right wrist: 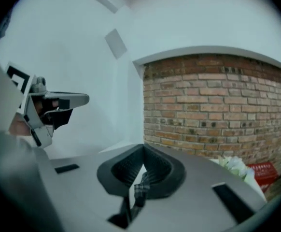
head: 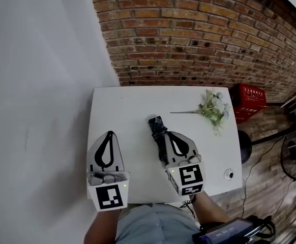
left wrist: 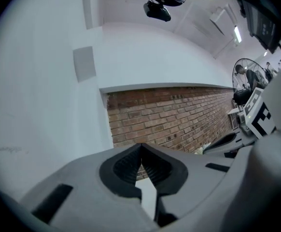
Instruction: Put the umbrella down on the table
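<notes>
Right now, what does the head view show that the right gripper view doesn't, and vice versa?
Only the head view: the whole white table, a fan and a small round object near the table's edge. Only the right gripper view: the right gripper with jaws shut tip to tip, and a grey wall panel. Both: the brick wall, flowers, red crate, plaid umbrella and left gripper.
</notes>
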`<state>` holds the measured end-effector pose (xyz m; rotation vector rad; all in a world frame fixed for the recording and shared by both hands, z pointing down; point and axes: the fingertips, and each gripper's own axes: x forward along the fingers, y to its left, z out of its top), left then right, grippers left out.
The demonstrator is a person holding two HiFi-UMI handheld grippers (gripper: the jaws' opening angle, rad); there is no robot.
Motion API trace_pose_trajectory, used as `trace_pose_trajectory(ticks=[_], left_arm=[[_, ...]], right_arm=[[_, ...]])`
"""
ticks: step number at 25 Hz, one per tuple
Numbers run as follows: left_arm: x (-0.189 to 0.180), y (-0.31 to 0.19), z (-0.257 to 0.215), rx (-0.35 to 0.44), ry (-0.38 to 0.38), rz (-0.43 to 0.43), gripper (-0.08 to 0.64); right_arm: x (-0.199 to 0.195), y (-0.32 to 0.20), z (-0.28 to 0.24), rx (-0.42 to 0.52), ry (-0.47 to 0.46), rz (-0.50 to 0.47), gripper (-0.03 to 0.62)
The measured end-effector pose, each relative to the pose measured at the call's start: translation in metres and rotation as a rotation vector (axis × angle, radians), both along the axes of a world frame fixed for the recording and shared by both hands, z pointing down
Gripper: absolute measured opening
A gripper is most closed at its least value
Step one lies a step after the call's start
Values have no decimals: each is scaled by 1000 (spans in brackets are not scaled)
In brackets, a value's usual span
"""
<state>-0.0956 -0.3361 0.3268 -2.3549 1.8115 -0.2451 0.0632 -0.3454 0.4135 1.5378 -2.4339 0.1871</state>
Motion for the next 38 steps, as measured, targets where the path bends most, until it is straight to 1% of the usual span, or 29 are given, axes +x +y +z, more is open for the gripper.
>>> trace_pose_trajectory(ticks=[2, 4, 8, 15, 21, 25, 38], left_arm=[[4, 8, -21, 48, -8, 4, 6], [6, 17, -34, 78, -12, 2, 5], [7, 31, -48, 113, 0, -10, 6], [15, 49, -64, 158, -6, 3, 6], [19, 55, -68, 160, -11, 14, 5], [19, 56, -65, 159, -10, 15, 6], [19, 56, -61, 151, -17, 16, 6]], right_arm=[[-4, 7, -28, 92, 10, -15, 6], [-5, 16, -49, 143, -14, -21, 5], [0, 28, -67, 161, -53, -26, 5], [2, 46, -95, 213, -69, -49, 3], [3, 52, -107, 236, -59, -44, 5], [1, 54, -107, 241, -60, -47, 5], [-2, 53, -105, 230, -57, -48, 5]])
